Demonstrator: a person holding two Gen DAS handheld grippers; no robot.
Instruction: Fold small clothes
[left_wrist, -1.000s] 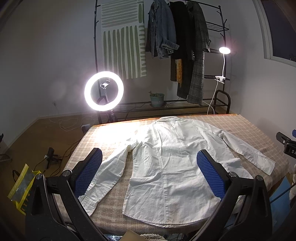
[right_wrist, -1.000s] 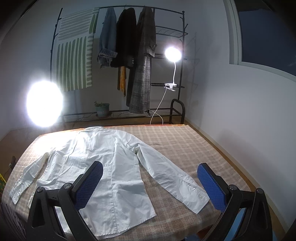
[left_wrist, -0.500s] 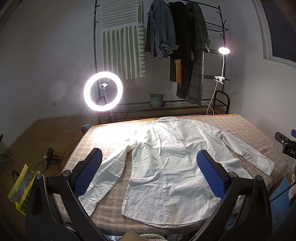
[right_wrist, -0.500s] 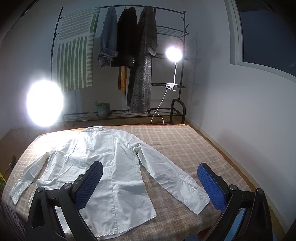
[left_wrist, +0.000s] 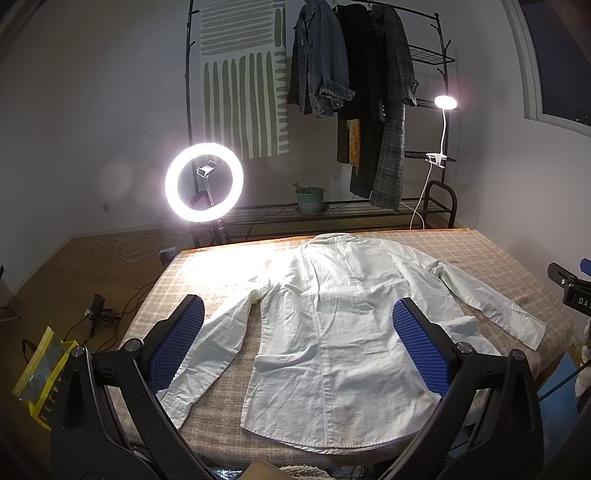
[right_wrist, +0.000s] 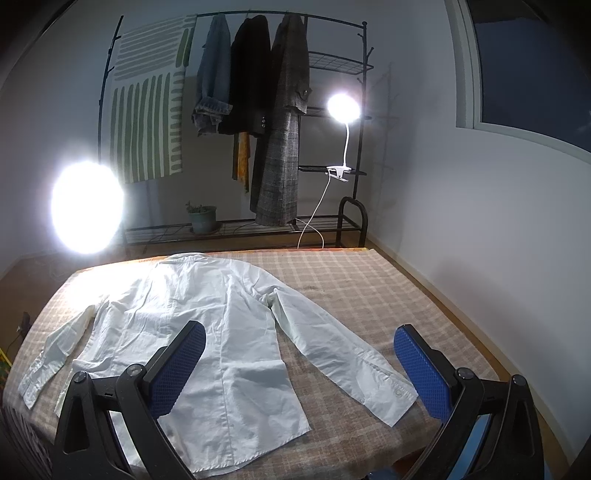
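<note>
A white long-sleeved shirt (left_wrist: 332, 332) lies flat, back up, on a checked tablecloth (left_wrist: 491, 258), collar at the far edge, both sleeves spread out. It also shows in the right wrist view (right_wrist: 221, 332). My left gripper (left_wrist: 299, 347) is open and empty, held above the near edge over the shirt's hem and left sleeve (left_wrist: 207, 354). My right gripper (right_wrist: 299, 365) is open and empty, above the near right side, with the right sleeve cuff (right_wrist: 388, 395) between its fingers in view.
A lit ring light (left_wrist: 204, 181) stands beyond the table's far left corner. A clothes rack (left_wrist: 354, 110) with coats, a clip lamp (left_wrist: 445, 103) and a potted plant (left_wrist: 309, 197) stand behind. A yellow bag (left_wrist: 40, 376) and cables lie on the floor at left.
Both grippers have drifted very slightly; the shirt has not moved and both grippers stay open.
</note>
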